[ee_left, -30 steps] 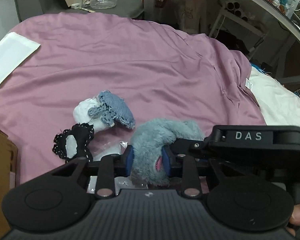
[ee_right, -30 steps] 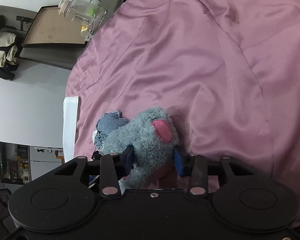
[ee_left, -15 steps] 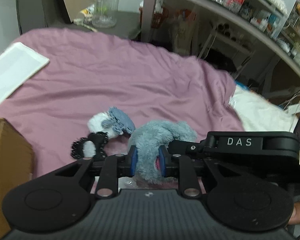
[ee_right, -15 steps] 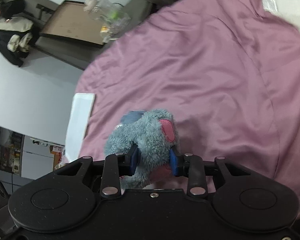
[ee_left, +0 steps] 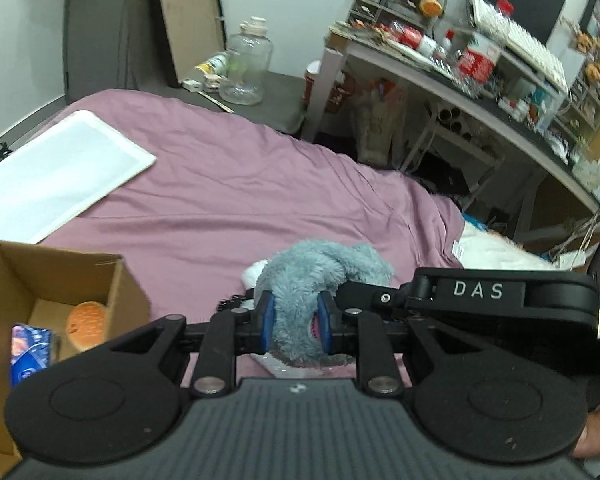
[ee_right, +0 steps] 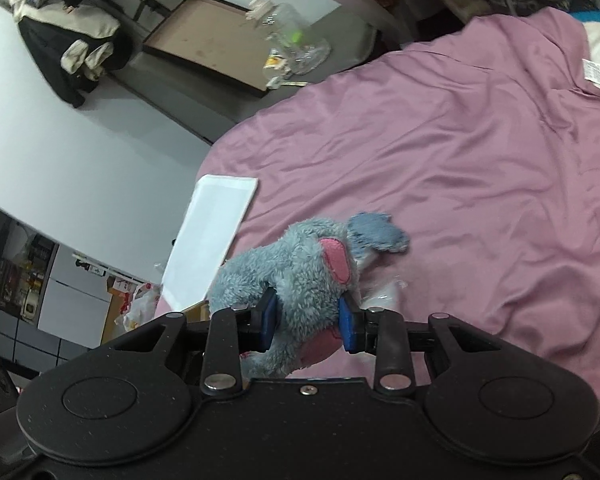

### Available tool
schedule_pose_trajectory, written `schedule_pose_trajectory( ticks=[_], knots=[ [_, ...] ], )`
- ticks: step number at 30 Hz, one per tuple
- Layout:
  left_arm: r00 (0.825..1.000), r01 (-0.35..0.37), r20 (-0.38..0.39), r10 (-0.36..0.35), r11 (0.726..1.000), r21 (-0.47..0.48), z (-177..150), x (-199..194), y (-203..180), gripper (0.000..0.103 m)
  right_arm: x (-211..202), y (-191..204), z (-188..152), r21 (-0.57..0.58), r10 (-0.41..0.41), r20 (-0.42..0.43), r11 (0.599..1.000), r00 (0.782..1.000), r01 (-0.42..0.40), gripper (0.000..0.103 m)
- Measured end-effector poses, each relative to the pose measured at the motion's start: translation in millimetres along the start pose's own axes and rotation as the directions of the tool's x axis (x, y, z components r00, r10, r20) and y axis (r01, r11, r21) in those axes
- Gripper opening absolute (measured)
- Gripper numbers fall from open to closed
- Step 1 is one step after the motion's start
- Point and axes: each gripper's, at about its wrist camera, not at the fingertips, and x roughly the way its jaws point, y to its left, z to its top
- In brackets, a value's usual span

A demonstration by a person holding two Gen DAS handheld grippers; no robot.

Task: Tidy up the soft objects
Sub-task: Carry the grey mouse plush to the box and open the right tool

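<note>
The grey plush toy (ee_left: 316,280) hangs above the purple bedsheet (ee_left: 228,200), pinched between the jaws of both my left gripper (ee_left: 294,320) and my right gripper (ee_right: 308,320). My right gripper's arm reads "DAS". A cardboard box (ee_left: 40,280) sits left.

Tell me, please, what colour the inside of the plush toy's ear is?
Pink, set in the grey-blue fur of the plush toy; the right wrist view shows the ear best.
</note>
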Motion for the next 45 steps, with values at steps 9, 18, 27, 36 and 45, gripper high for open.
schedule_pose_trajectory(
  ticks=[9, 18, 27, 36, 45],
  knots=[
    [0.998, -0.013, 0.059, 0.018, 0.996, -0.084, -6.2, -37.3, 45.2, 0.021, 8.2, 54.5, -25.2, -0.081, 0.01, -0.01, 0.997, 1.0, -0.011, 0.03],
    [0.996, -0.016, 0.08, 0.03, 0.986, -0.165, -11.6, -55.2, 89.1, 0.021, 25.7, 90.8, -46.0, -0.124, 0.008, -0.034, 0.992, 0.999, -0.013, 0.03],
    [0.996, -0.042, 0.068, 0.061, 0.967, -0.253, -20.1, -59.8, 129.5, 0.021, 55.7, 115.8, -62.5, -0.154, -0.007, -0.083, 0.988, 0.997, -0.005, 0.03],
    [0.995, -0.048, 0.073, 0.071, 0.961, -0.272, -19.3, -60.0, 141.3, 0.021, 66.5, 128.5, -65.7, -0.176, -0.025, -0.084, 0.984, 0.996, 0.01, 0.031],
    [0.99, -0.059, 0.099, 0.098, 0.937, -0.344, -23.4, -72.8, 163.9, 0.021, 78.6, 153.1, -74.6, -0.207, -0.009, -0.11, 0.978, 0.994, -0.014, 0.031]
  ],
)
